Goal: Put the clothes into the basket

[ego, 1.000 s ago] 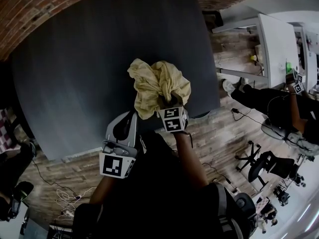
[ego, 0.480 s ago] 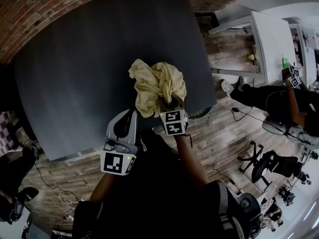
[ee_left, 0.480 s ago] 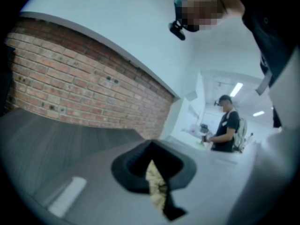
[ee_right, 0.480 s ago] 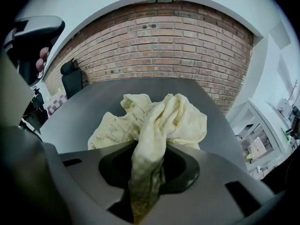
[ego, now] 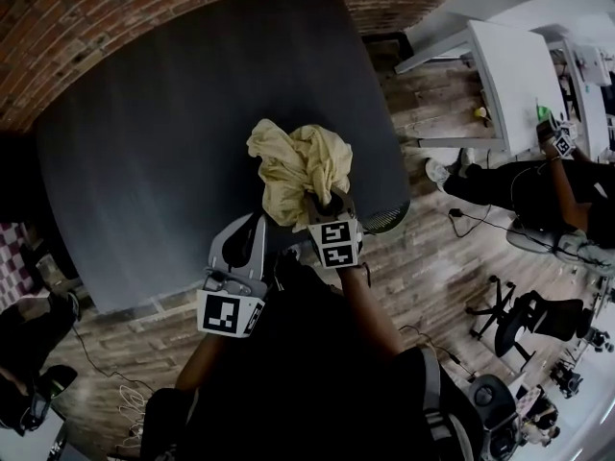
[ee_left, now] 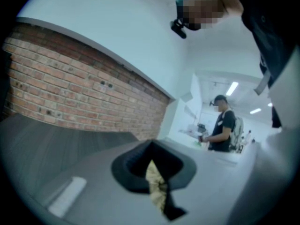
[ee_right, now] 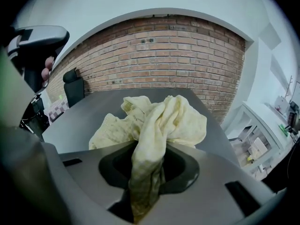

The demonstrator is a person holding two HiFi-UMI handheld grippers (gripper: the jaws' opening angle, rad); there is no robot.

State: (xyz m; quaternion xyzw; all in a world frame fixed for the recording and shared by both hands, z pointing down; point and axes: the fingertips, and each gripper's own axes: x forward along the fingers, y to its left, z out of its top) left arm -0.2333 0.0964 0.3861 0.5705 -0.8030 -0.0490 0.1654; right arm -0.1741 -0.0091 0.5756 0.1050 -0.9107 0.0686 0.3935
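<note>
Pale yellow fabric: a crumpled garment (ego: 298, 166) is held up above the dark grey tabletop (ego: 144, 161), clear of its surface, in front of the person's body. The right tongs (ego: 325, 207) are clamped on a gathered twist of this cloth. In the right gripper view the twist runs down through the narrow gap between the jaws, and the rest of the garment (ee_right: 159, 118) billows out beyond the tips in loose folds. The left tongs (ego: 256, 230) lie just beside and below the right, close to the hanging lower edge of the fabric. In the left gripper view their jaws stand narrow, with a small strip of the same yellow cloth (ee_left: 156, 189) pinched between them. Each tool carries its cube of black-and-white square markers, facing the head camera. A red brick wall (ego: 96, 17) borders the far side of the tabletop. Wooden floor (ego: 423, 277) lies to the near side and right. A rounded pale-green rim (ego: 386, 221) shows at the tabletop's near right edge; what it belongs to cannot be told. Another person (ee_left: 225, 128) stands in the background of the left gripper view.
</note>
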